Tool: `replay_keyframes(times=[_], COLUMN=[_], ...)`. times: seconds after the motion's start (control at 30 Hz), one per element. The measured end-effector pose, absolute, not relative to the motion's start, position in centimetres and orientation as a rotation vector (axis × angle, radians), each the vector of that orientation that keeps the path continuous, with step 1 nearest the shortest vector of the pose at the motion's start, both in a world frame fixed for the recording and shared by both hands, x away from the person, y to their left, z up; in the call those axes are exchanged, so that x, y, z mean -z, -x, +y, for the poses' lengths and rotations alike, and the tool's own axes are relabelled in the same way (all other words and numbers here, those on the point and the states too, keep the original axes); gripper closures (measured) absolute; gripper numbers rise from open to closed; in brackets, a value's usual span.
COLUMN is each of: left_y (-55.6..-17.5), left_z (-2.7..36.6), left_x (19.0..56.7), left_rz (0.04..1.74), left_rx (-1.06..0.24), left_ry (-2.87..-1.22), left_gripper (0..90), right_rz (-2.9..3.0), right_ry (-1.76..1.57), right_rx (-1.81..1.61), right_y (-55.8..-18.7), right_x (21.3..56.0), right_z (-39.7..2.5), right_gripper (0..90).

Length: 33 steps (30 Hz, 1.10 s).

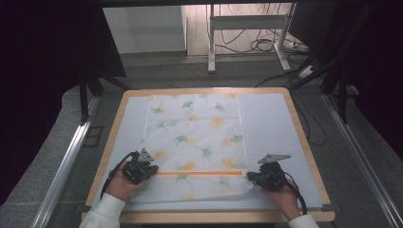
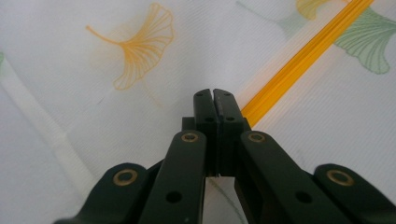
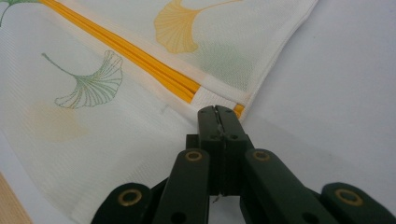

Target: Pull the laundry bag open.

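Between the two grippers lay a white mesh laundry bag point(image 1: 195, 142) printed with ginkgo leaves, spread flat on the pale mat point(image 1: 271, 128) that covered the wooden table point(image 1: 304, 137); its orange zipper point(image 1: 199, 173) ran straight across from one gripper to the other. Beyond the grippers the bag stretched away to the table's far edge, and wide bare mat lay open on the outer side of each gripper, with a narrower strip between them and the near edge. The bag's near right corner curled up slightly just beside the right gripper. Both forearms came in low from the near edge, white cuffs showing, each hand wrapped around its tool and angled inward toward the zipper line. The left gripper point(image 2: 214, 95) rested with its jaws pressed together, tips down on the mesh just beside the zipper's left end; whether any fabric was pinched between them could not be told. The right gripper point(image 3: 216, 112) had its jaws together as well, their tips at the bag's edge right where the zipper ended, with pale threads showing in the seam between them.
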<state>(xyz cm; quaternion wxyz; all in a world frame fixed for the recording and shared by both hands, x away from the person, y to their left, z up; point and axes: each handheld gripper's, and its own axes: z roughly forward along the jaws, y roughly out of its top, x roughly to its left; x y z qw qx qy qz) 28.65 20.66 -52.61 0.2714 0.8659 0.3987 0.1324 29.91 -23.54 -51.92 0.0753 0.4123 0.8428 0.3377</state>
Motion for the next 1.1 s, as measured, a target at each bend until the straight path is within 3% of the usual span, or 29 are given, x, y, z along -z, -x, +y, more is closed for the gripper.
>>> replay_keyframes(times=[1.1], left_y=[-27.9], left_z=[23.2], left_x=[52.6], left_rz=[1.148], left_rx=[-0.381], left_ry=[-2.307], left_gripper=[90.0], right_rz=[2.529], right_ry=[-1.234], right_rx=[-1.016], right_y=[-30.0], right_x=[52.0], right_z=[-23.6], right_gripper=[89.2])
